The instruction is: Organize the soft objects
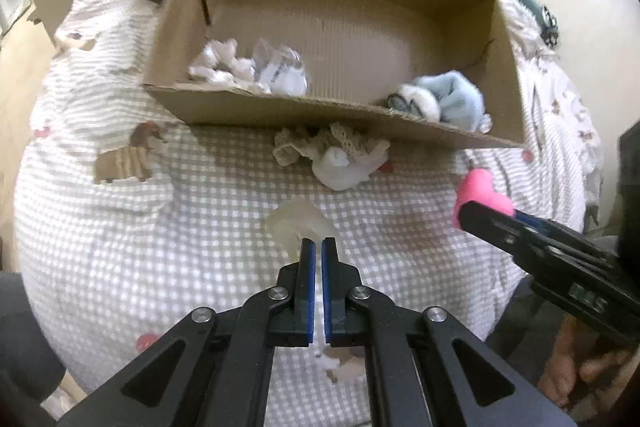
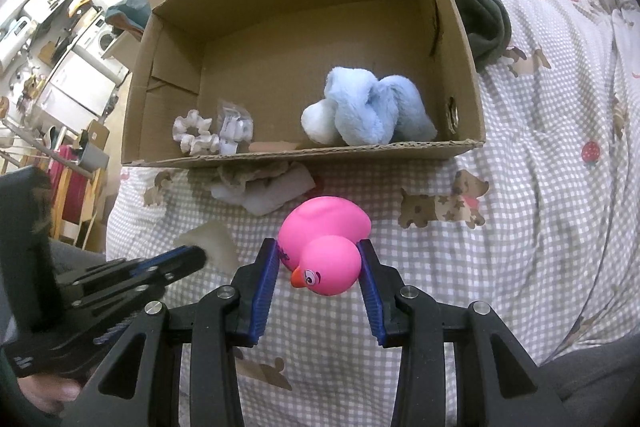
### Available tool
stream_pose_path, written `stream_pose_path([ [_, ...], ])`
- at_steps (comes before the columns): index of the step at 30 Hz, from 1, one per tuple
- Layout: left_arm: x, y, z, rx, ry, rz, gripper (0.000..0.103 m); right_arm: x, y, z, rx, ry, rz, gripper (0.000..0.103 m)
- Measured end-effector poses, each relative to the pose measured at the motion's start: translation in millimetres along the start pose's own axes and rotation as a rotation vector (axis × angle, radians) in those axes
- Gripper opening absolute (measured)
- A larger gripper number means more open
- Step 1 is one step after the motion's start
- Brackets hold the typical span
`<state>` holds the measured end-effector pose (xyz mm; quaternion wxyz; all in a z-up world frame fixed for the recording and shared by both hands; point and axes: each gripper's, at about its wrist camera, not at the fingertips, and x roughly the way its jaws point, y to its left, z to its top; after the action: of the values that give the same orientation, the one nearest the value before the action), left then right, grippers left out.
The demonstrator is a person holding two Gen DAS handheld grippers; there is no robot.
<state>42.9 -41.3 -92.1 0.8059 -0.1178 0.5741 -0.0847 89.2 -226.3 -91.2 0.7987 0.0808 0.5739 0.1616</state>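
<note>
In the left wrist view, the left gripper (image 1: 319, 241) has its blue pads nearly together, pinching a pale translucent soft piece (image 1: 298, 223) that sticks out beyond the tips, above the checked bed cover (image 1: 120, 247). Farther off stands an open cardboard box (image 1: 280, 109) resting on the bed; in its near left corner lie a white scrunchie (image 1: 218, 61) and a small clear packet (image 1: 280, 65), and in its near right corner a light blue plush toy (image 1: 444, 97). Just in front of the box's near wall lies a lace-trimmed white cloth (image 1: 340, 157), partly tucked under the cardboard edge. At the right, the right gripper (image 1: 466, 213) reaches in, closed around a pink rubber duck (image 1: 482, 189). In the right wrist view, the right gripper (image 2: 320, 267) is moderately wide, its two blue pads pressed against either side of the pink rubber duck (image 2: 324, 243), which lies tilted with its orange beak pointing near and left, above the bed cover (image 2: 520, 227). The cardboard box (image 2: 304, 155) sits beyond, holding the blue plush toy (image 2: 372, 111) toward its right and the scrunchie (image 2: 192, 133) with the packet (image 2: 234, 125) toward its left. The lace cloth (image 2: 260, 187) lies against the box's near wall. At the left, the left gripper (image 2: 192, 259) holds the pale soft piece (image 2: 212, 243) at its tips.
</note>
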Motion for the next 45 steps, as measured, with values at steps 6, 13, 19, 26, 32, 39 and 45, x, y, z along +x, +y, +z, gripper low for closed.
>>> stream_pose_path([
  [6, -30.1, -5.3, -11.6, 0.056, -0.087, 0.054, 0.003, -5.3, 2.2, -1.5, -0.006, -0.014, 0.005, 0.042],
  [13, -24.1, -1.4, -10.1, 0.042, -0.089, 0.114, 0.003, -6.9, 9.4, -3.0, -0.039, -0.02, 0.003, 0.042],
  [19, -17.7, 4.6, -10.4, 0.011, -0.07, 0.137, 0.003, -1.8, 11.4, -3.0, -0.048, -0.01, -0.021, 0.042],
  [26, -18.7, 4.6, -10.3, 0.008, -0.08, 0.133, 0.003, 1.0, 13.5, -0.9, -0.053, -0.011, -0.015, 0.042],
  [32, -20.5, 1.9, -9.6, 0.016, -0.095, 0.145, 0.003, 4.2, 16.5, -1.3, -0.067, -0.001, -0.013, 0.042],
  [39, -48.1, 2.2, -5.5, -0.01, -0.194, 0.145, 0.003, -12.7, 18.8, 1.7, -0.06, -0.076, 0.076, 0.042],
  [45, -93.4, -12.4, 6.9, 0.045, -0.334, 0.134, 0.003, -45.9, 25.2, 6.3, -0.083, -0.207, 0.165, 0.042],
])
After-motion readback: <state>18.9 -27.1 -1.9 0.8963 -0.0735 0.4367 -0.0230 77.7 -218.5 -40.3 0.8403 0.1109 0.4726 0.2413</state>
